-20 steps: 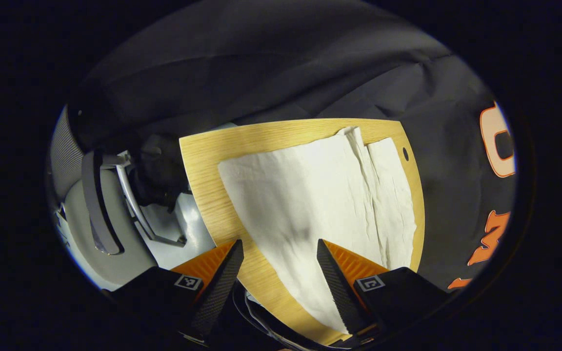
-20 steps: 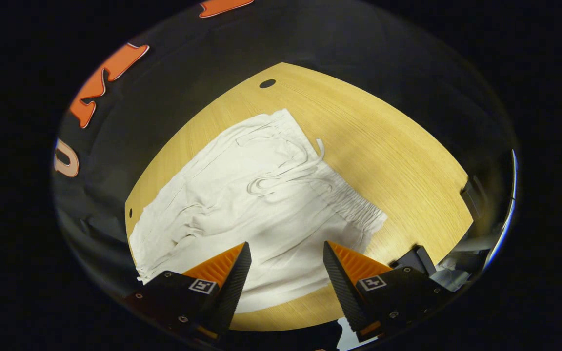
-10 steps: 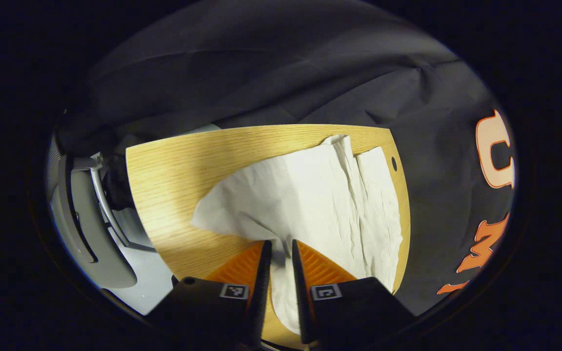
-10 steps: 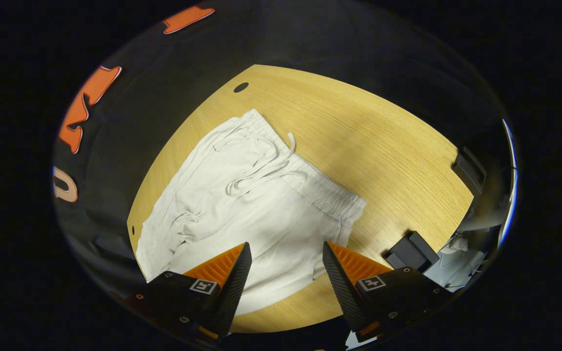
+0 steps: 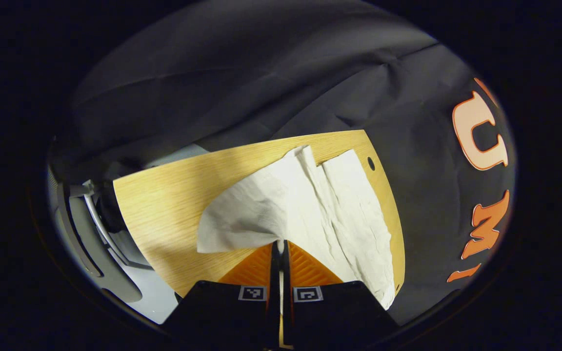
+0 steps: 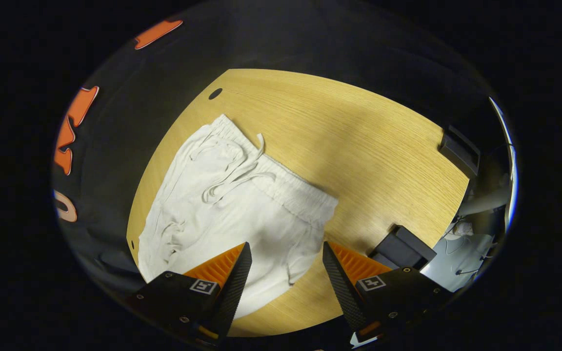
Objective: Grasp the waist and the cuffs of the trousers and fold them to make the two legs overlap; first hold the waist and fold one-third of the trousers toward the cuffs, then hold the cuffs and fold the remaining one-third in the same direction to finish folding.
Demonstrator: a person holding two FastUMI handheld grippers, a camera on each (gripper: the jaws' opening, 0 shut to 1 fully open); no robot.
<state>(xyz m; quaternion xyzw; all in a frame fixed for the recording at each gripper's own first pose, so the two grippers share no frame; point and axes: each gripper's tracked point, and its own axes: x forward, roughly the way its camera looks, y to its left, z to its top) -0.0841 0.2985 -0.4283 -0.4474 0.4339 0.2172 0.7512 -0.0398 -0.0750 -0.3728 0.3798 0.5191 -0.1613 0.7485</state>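
Note:
White trousers (image 5: 320, 204) lie on a wooden table (image 5: 164, 204). In the left gripper view my left gripper (image 5: 279, 246) is shut on the near cuff edge, and the cloth rises in a fold to its fingertips. The other leg (image 5: 359, 195) lies flat to the right. In the right gripper view the waist end of the trousers (image 6: 222, 204) shows, with an elastic waistband (image 6: 291, 190) and a drawstring (image 6: 234, 173). My right gripper (image 6: 286, 265) hangs open above the near hip part, a little short of the waistband's near corner, with nothing between its fingers.
A grey office chair (image 5: 86, 234) stands off the table's left end. Two dark blocks (image 6: 400, 248) (image 6: 459, 148) sit at the table's right edge (image 6: 456, 195). A small hole (image 6: 215, 92) marks the far corner. Bare tabletop lies beyond the waistband.
My left gripper went from open to shut on the cuff edge and has drawn it up into a fold. My right gripper stayed open and drifted toward the waistband's near corner.

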